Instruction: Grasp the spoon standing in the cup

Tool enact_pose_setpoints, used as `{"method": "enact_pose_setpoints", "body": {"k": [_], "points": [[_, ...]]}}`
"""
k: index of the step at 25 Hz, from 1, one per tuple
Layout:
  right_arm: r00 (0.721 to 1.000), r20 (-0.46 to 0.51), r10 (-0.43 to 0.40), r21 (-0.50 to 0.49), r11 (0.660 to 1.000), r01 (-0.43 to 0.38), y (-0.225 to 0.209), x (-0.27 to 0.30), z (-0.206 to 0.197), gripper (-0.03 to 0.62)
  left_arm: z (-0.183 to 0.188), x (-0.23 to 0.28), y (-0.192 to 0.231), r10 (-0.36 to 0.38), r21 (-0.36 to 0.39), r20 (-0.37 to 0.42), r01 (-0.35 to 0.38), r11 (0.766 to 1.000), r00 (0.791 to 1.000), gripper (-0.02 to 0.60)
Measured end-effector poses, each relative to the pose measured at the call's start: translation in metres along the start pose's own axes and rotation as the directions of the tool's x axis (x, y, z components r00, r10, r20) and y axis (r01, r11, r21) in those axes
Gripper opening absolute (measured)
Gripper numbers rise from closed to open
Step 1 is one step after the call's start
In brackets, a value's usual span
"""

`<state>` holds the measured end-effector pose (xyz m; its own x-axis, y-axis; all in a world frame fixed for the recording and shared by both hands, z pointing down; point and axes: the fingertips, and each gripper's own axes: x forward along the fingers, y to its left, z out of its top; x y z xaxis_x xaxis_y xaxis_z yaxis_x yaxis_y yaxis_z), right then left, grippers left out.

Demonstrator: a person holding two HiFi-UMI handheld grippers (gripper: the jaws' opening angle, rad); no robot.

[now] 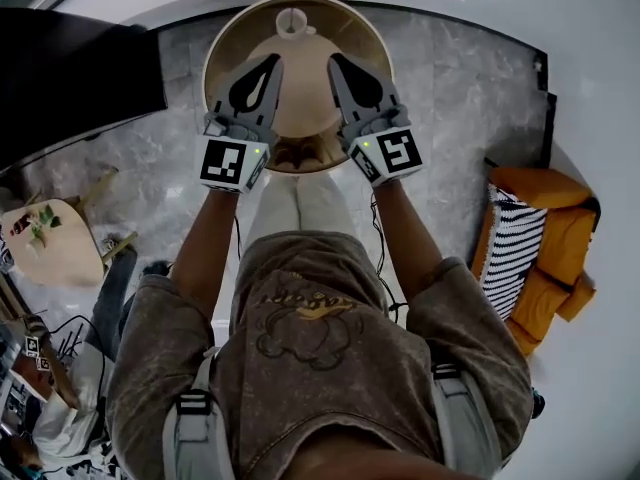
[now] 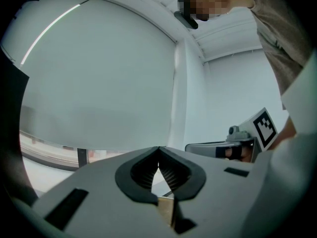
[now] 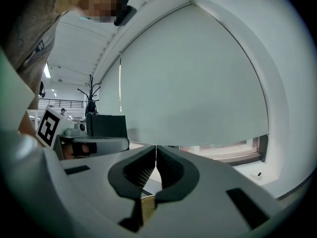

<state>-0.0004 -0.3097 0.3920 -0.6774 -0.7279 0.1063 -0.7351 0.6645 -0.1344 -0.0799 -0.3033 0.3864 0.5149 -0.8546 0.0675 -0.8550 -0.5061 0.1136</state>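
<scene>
Left claw and right claw both closed, nothing held, above round worktop; cup ahead. Spread one claw first, then pinch spoon above rim.

In the head view the cup at the far side of the round worktop is too small to tell whether a spoon stands in it. The left tool and right tool cover the worktop's near part. In both gripper views each tool's grey body hides all but a tan sliver of it.
</scene>
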Motion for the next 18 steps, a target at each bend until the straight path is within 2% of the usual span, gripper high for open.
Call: {"method": "enact_pose_setpoints", "body": {"k": [9, 18], "points": [[0.999, -0.021, 0.028, -0.006, 1.000, -0.028, -0.014, 0.038, -0.058, 0.019, -0.054, 0.025, 0.034, 0.012, 0.000, -0.014, -0.012, 1.000, 1.000, 0.017], [0.998, -0.044, 0.035, -0.003, 0.999, -0.035, -0.037, 0.070, -0.107, 0.019, -0.108, 0.059, 0.049, 0.019, -0.020, -0.030, -0.020, 1.000, 0.999, 0.017]]}}
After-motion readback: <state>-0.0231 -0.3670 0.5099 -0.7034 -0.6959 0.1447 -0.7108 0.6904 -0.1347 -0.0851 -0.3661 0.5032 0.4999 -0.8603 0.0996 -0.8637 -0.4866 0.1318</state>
